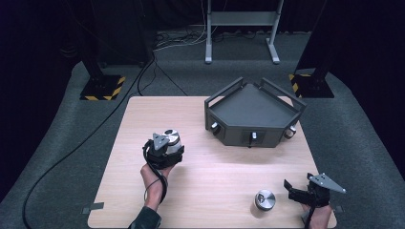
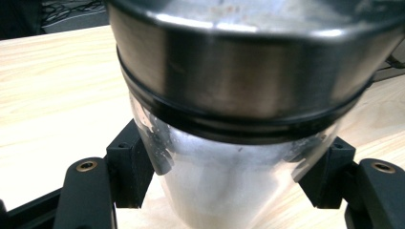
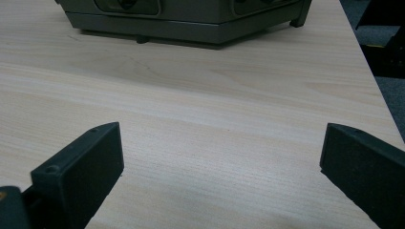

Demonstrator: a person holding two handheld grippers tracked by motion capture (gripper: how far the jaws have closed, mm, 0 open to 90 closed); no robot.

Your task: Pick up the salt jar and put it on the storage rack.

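Transport looks to be the step in hand: the left claw [image 1: 168,143] pinches a clear-bodied jar with a brushed-metal lid [image 1: 168,138], its two black jaws pressed against the transparent wall just below the dark band of the lid, as the left gripper view shows close up [image 2: 239,119]. From where I stand the jar sits in the grip over the left half of the pale wooden worktop [image 1: 215,157], though I cannot tell whether its base rests on the wood or hangs just clear of it. A second small metal-lidded jar [image 1: 264,199] stands upright near the front edge, just beside the right claw [image 1: 298,190], which waits with its jaws spread wide and nothing between them; only bare wood lies ahead of it in the right gripper view [image 3: 215,157]. Toward the back right sits a dark grey angular metal tray with raised rails and front knobs [image 1: 239,131], well apart from both jars. I judge the held jar is bound for that tray, so the next move calls for a steady carry rightward and away, keeping the jar upright, then lifting it over the front wall before letting go.
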